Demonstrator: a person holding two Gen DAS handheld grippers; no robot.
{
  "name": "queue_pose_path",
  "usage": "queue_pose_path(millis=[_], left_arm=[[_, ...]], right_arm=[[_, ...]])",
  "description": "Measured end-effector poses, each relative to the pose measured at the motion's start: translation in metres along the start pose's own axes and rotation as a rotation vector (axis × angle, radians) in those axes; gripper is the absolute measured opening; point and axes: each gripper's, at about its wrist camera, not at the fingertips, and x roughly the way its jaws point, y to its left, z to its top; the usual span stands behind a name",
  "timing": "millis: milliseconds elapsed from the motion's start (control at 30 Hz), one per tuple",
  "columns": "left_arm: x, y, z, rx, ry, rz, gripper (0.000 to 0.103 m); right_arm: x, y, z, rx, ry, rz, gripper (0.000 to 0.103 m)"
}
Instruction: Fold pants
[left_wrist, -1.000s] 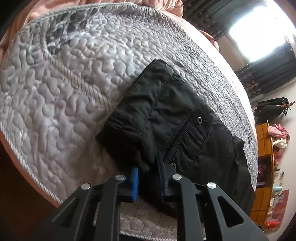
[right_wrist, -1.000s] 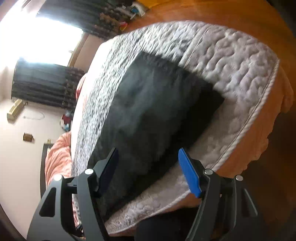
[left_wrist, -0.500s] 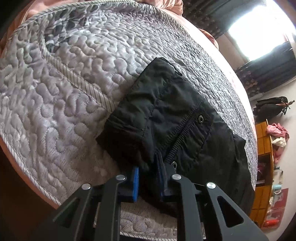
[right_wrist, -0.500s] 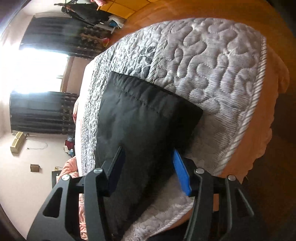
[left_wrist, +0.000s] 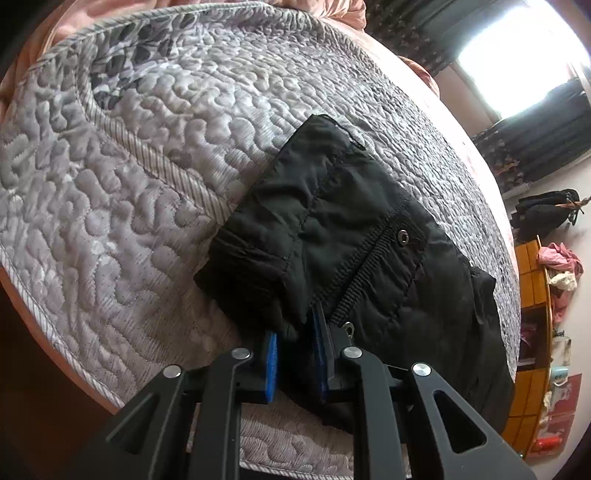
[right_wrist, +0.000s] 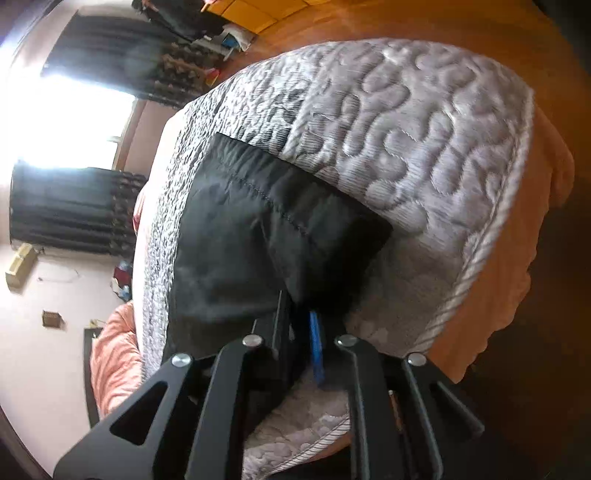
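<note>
The black pants (left_wrist: 354, 236) lie on the quilted bed (left_wrist: 140, 192), close to its near edge, the waistband end with its snap toward the left gripper and a hemmed end toward the right one.

The left gripper (left_wrist: 295, 347) has its jaws drawn narrow, and a bunch of waistband cloth sits pinched between the blue pads (left_wrist: 271, 365). The right gripper (right_wrist: 299, 339) is likewise nearly closed: its jaws stand at the near edge of the pants (right_wrist: 258, 236) with dark cloth between them, though that view is blurred and how much cloth is caught I cannot tell.

The step in hand looks to be taking both near corners so as to carry that edge over to the far side. To do it well, both pinches should take every layer of cloth, not just the top one, and none of the quilt beneath. Lift the two ends together and level, keep the cloth between them lightly taut so it does not sag or crease, and lay the edge down square on the far edge. A grip on a thin bunch may slip.
</note>
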Motion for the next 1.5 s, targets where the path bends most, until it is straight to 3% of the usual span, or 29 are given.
queue_pose_path(millis=[33, 67, 133, 167, 200, 267, 333, 400, 500, 633, 667, 733, 767, 900, 1133, 1500], left_arm=[[-0.004, -0.001, -0.001, 0.001, -0.003, -0.001, 0.019], [-0.009, -0.002, -0.003, 0.004, -0.011, 0.010, 0.021], [-0.027, -0.002, -0.009, 0.004, -0.047, 0.053, 0.025], [-0.037, -0.004, -0.013, 0.006, -0.072, 0.066, 0.039], [-0.052, -0.008, -0.020, 0.016, -0.118, 0.083, 0.062], [-0.069, -0.019, -0.031, 0.065, -0.184, 0.100, 0.077], [-0.075, -0.040, -0.041, 0.169, -0.217, 0.094, 0.080], [-0.070, -0.057, -0.046, 0.249, -0.215, 0.076, 0.090], [-0.048, -0.076, -0.050, 0.316, -0.176, 0.066, 0.092], [-0.010, -0.072, -0.047, 0.296, -0.098, 0.106, 0.092], [-0.004, -0.068, -0.046, 0.275, -0.084, 0.109, 0.092], [0.002, -0.060, -0.046, 0.239, -0.075, 0.113, 0.092], [0.004, -0.057, -0.047, 0.232, -0.077, 0.110, 0.092], [0.016, -0.048, -0.056, 0.214, -0.071, 0.105, 0.093], [0.017, -0.038, -0.066, 0.167, -0.103, 0.097, 0.093], [0.027, -0.048, -0.066, 0.199, -0.079, 0.124, 0.093]], right_arm=[[-0.003, 0.002, 0.001, -0.012, -0.004, -0.007, 0.040], [-0.008, 0.004, 0.002, -0.020, -0.016, -0.008, 0.046], [-0.026, 0.008, 0.005, -0.032, -0.066, -0.029, 0.048], [-0.037, 0.008, 0.005, -0.039, -0.092, -0.050, 0.048], [-0.043, 0.008, 0.003, -0.047, -0.110, -0.058, 0.048], [-0.058, 0.023, 0.000, -0.123, -0.140, -0.051, 0.048], [-0.053, 0.041, -0.007, -0.188, -0.099, -0.007, 0.048], [-0.038, 0.051, -0.010, -0.221, -0.050, 0.004, 0.048], [-0.006, 0.044, -0.003, -0.194, -0.006, -0.019, 0.048], [0.014, 0.023, 0.013, -0.129, 0.048, -0.061, 0.033], [0.008, 0.023, 0.017, -0.134, 0.040, -0.063, 0.034], [-0.021, 0.021, 0.025, -0.125, -0.035, -0.018, 0.060], [-0.033, 0.019, 0.028, -0.117, -0.068, -0.004, 0.064], [-0.061, -0.009, 0.040, -0.042, -0.103, 0.056, 0.064], [-0.031, -0.056, 0.029, 0.067, -0.033, 0.191, 0.064], [0.004, -0.063, 0.028, 0.135, -0.020, 0.344, 0.067]])
